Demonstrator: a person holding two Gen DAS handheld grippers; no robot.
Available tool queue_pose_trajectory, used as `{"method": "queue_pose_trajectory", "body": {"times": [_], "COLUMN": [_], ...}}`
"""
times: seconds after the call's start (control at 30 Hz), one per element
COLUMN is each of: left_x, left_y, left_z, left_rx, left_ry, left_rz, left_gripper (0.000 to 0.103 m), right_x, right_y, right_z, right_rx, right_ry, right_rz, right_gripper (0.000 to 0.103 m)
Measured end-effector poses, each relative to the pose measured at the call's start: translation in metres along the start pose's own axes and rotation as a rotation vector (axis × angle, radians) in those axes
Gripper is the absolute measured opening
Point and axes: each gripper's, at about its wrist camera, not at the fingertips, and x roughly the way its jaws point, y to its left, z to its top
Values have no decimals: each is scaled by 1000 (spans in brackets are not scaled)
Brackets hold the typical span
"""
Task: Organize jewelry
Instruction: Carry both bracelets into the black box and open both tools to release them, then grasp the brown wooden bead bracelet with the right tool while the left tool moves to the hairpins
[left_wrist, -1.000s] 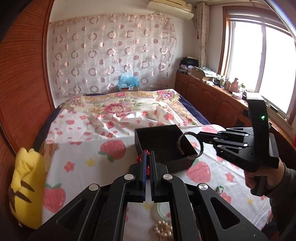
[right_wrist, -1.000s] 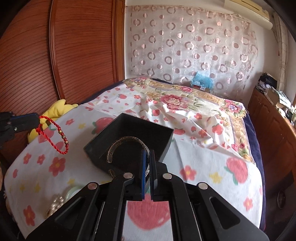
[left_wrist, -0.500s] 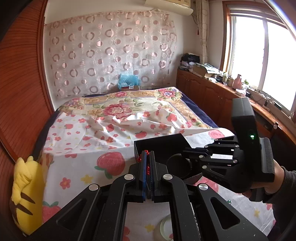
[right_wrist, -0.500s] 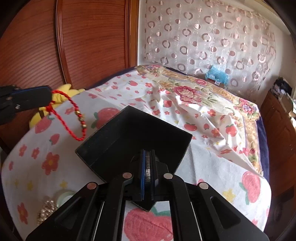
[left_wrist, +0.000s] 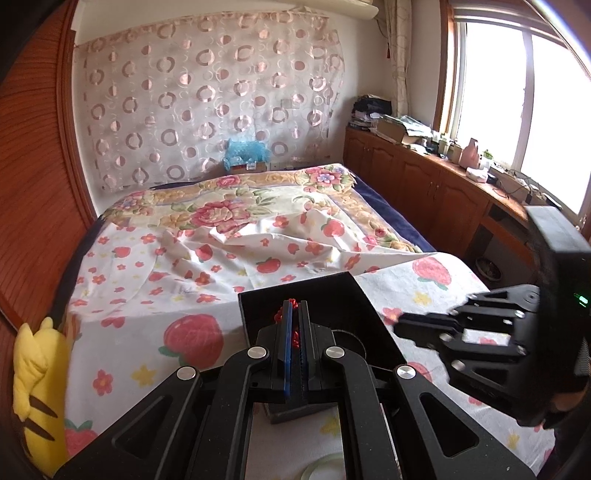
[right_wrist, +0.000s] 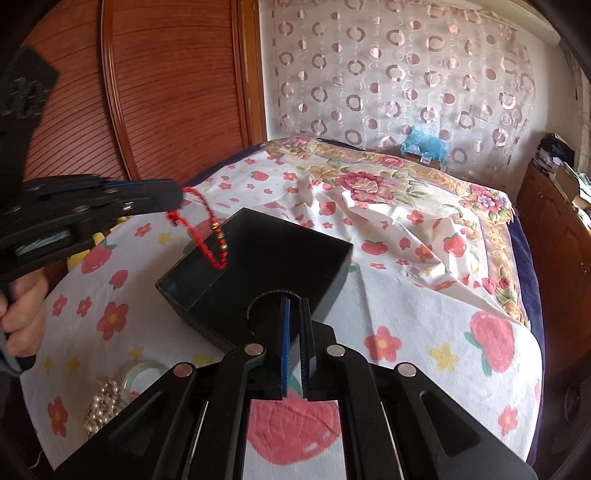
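Item: jewelry sorting on a bed, mid-transfer. Nearest, on the strawberry-print sheet (right_wrist: 424, 332): a pearl piece (right_wrist: 101, 406) and a pale green bangle (right_wrist: 142, 373), lying just beside each other and not yet boxed. Next: the right gripper (right_wrist: 294, 314), its jaws a little apart with nothing seen between them, poised at the near wall of the black box (right_wrist: 314, 243); a dark ring shape shows near its tips, too dim to identify. Beside it: the left gripper (left_wrist: 294, 317), jaws pressed on a red string bracelet (right_wrist: 207, 236) with small gold beads; the loop dangles over the box's left corner, its lowest part level with the rim. Box: open-topped, sitting on the sheet; its inside is too dark to list. Left edge: a yellow plush toy (left_wrist: 35, 391). Far: floral bedspread (left_wrist: 236, 206), patterned curtain (left_wrist: 207, 96), wooden cabinets (left_wrist: 424, 184) under the window. Step in hand, by judgement: depositing the bracelet. Next move likely calls for carrying the loop further over the box, lowering it inside, then parting the jaws; the free right gripper may go for the bangle or pearls.
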Motion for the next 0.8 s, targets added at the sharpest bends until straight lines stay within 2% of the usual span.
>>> {"method": "queue_pose_trajectory", "body": {"times": [0.07, 0.13, 0.17, 0.2, 0.33, 0.4, 0.57, 0.6, 0.67, 0.73, 0.8], "left_x": [3, 1, -1, -4, -14, -21, -32, -33, -37, -41, -44], "left_y": [-3, -5, -6, -6, -11, -13, -14, -14, -13, -11, -8], "left_z": [2, 1, 0, -1, -11, -21, -52, -57, -71, -86, -99], "left_rx": [5, 0, 1, 2, 12, 17, 19, 15, 13, 8, 1], "left_ry": [8, 3, -5, -13, -13, -11, 23, 35, 53, 70, 87], "left_rz": [6, 6, 6, 7, 16, 13, 10, 9, 11, 11, 12], "left_gripper": [7, 26, 41, 46, 49, 54, 55, 55, 57, 60, 60], "right_x": [-7, -14, -17, -20, -33, -39, -53, -56, -62, -68, -74], "right_y": [-2, -4, -4, -4, -5, -2, 2, 3, 3, -2, -3], "right_z": [-6, -12, -16, -20, -39, -51, -74, -80, -89, -101, -108], "right_rx": [8, 18, 23, 28, 50, 60, 86, 92, 112, 163, 177], "right_ry": [-9, -18, -22, -26, -39, -41, -41, -40, -39, -37, -41], "right_rz": [0, 4, 5, 8, 8, 9, 10, 6, 8, 41, 32], "right_gripper": [6, 6, 6, 6, 6, 6, 6, 8, 24, 26, 26]}}
